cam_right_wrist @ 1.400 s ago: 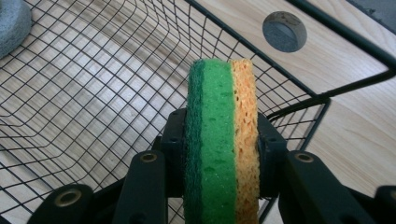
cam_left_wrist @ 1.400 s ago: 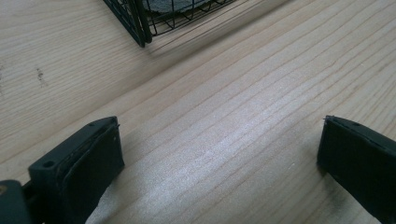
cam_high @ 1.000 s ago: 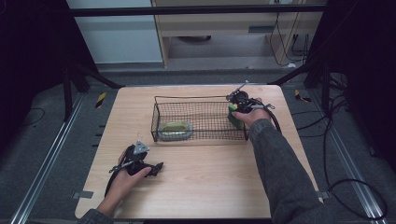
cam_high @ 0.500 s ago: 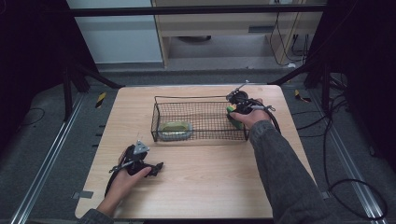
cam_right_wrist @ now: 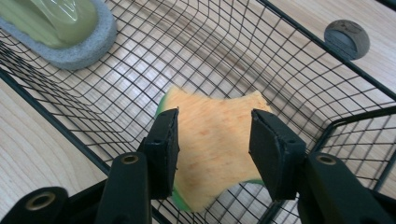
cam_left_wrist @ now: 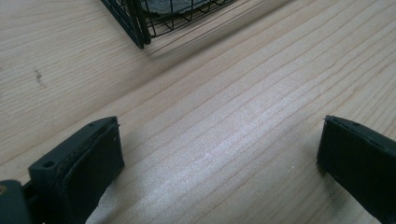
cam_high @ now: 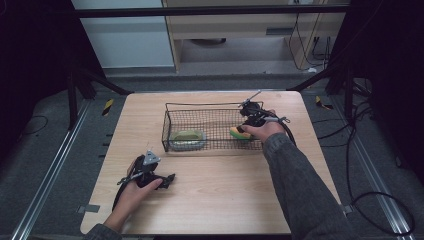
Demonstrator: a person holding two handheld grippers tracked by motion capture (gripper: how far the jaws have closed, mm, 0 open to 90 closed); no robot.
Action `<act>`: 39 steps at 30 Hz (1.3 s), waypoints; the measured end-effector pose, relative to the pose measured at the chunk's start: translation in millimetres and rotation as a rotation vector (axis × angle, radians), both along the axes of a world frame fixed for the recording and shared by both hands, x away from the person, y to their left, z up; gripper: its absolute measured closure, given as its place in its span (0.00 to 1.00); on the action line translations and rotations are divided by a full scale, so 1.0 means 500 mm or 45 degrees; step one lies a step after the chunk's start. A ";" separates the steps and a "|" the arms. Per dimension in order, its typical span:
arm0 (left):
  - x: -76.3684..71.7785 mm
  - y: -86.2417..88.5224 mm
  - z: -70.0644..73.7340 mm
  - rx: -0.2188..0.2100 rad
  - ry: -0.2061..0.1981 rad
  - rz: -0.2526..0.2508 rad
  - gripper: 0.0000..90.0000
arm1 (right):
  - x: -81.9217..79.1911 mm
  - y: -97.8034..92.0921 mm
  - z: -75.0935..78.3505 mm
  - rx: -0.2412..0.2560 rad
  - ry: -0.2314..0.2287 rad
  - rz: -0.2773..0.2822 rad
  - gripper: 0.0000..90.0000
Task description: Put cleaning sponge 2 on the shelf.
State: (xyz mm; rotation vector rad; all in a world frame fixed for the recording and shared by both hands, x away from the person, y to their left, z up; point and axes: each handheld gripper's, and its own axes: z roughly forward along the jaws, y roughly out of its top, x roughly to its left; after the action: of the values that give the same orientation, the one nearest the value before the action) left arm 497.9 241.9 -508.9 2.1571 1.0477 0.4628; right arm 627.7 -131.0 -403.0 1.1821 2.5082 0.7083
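Observation:
A black wire basket (cam_high: 200, 105) stands on the far middle of the wooden table. My right gripper (cam_high: 246, 125) reaches into its right end, shut on a yellow-orange sponge with a green back (cam_high: 235, 133). In the right gripper view the jaws pinch the sponge (cam_right_wrist: 210, 158) at both sides, just above the basket's mesh floor (cam_right_wrist: 299, 46), with the gripper (cam_right_wrist: 215, 128) pointing down into it. My left gripper (cam_high: 167, 179) rests on the table near the front left. In the left gripper view it (cam_left_wrist: 219, 140) is open over bare wood.
A grey-based scrubber with a pale green top (cam_high: 187, 139) lies in the basket's left end, also seen in the right gripper view (cam_right_wrist: 60, 28). A round dark plug (cam_right_wrist: 346, 37) sits in the tabletop beyond the basket. The basket's near corner (cam_left_wrist: 135, 23) is ahead of the left gripper.
My right gripper has carried the sponge down and toward the near side, into the basket's right end. The left gripper has stayed put.

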 end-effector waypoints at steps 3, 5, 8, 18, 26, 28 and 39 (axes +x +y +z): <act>0.000 0.000 0.000 0.001 0.000 0.000 0.00 | 0.000 0.003 -0.003 0.005 -0.001 0.000 0.55; 0.000 0.000 0.000 0.001 0.000 0.000 0.00 | -0.002 0.005 -0.003 0.009 0.001 -0.011 0.52; 0.000 0.000 0.000 0.001 0.000 -0.001 0.00 | -0.006 0.004 0.000 0.024 -0.009 -0.013 0.48; 0.000 -0.001 0.000 0.000 0.000 0.000 0.00 | -0.028 -0.023 0.013 0.086 -0.062 -0.062 0.30; 0.001 -0.001 0.000 0.006 0.002 -0.004 0.00 | -0.046 -0.051 0.014 0.118 -0.104 -0.122 0.11; 0.001 -0.001 0.000 0.005 0.002 -0.004 0.00 | -0.051 -0.060 0.016 0.125 -0.134 -0.130 0.09; 0.001 -0.001 0.000 0.005 0.002 -0.004 0.00 | -0.097 -0.121 0.022 0.173 -0.225 -0.231 0.10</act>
State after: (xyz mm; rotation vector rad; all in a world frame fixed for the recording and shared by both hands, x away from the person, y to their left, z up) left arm 498.2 241.4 -508.8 2.1628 1.0456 0.4622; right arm 579.1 -191.4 -392.0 1.3103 2.2066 0.9032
